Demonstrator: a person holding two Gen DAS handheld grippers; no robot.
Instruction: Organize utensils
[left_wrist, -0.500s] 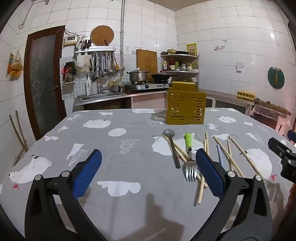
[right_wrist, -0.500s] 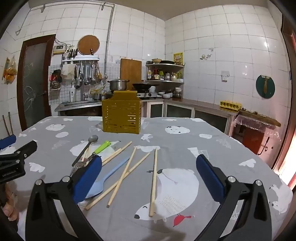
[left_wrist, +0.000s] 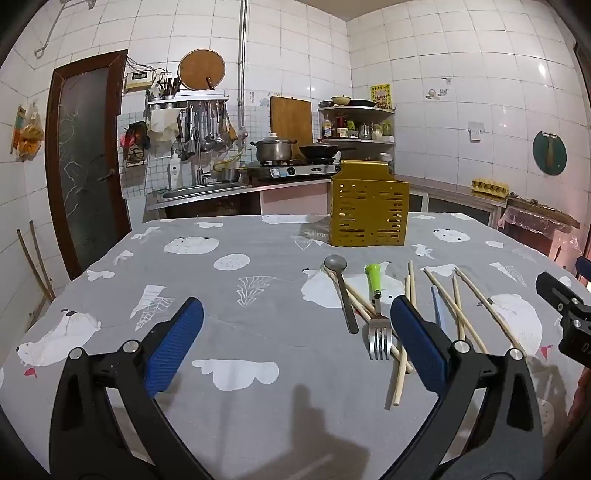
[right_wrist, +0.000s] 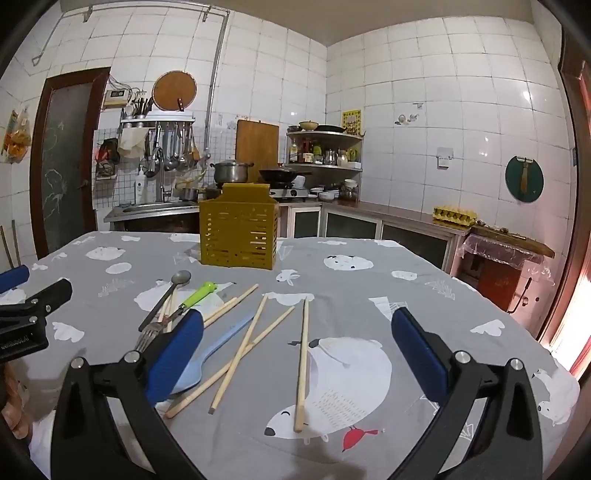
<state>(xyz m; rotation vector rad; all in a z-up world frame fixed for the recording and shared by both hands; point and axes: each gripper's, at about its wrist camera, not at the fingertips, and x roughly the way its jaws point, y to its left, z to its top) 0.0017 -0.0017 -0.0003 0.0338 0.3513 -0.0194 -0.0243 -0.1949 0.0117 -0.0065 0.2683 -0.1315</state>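
Wooden chopsticks (right_wrist: 303, 363) lie scattered on the grey cloth (left_wrist: 258, 332), loose among a steel spoon (left_wrist: 341, 291), a green-handled fork (left_wrist: 376, 314) and a pale blue spatula (right_wrist: 218, 345) — all flat on the table, none yet in the mustard-yellow caddy (left_wrist: 369, 212) that stands upright behind them.

By the look of it the sorting has not begun: this is the approach, with nothing picked up. The next move calls for choosing one piece, bringing a gripper down over its shaft across the long axis, and closing on it before carrying it to the caddy.

In the right wrist view the lone chopstick runs almost straight toward and away from the camera, thick end nearest. The others cross each other, fanning up to the right. The fork lies with its tines toward the camera and its green handle toward the caddy; the spoon lies beside it, bowl at the far end.

Both grippers hover above the cloth — the left gripper (left_wrist: 295, 339) spread wide over bare cloth just left of the fork, the right gripper (right_wrist: 297, 343) spread wide with the lone chopstick showing between its fingers, pinching nothing.
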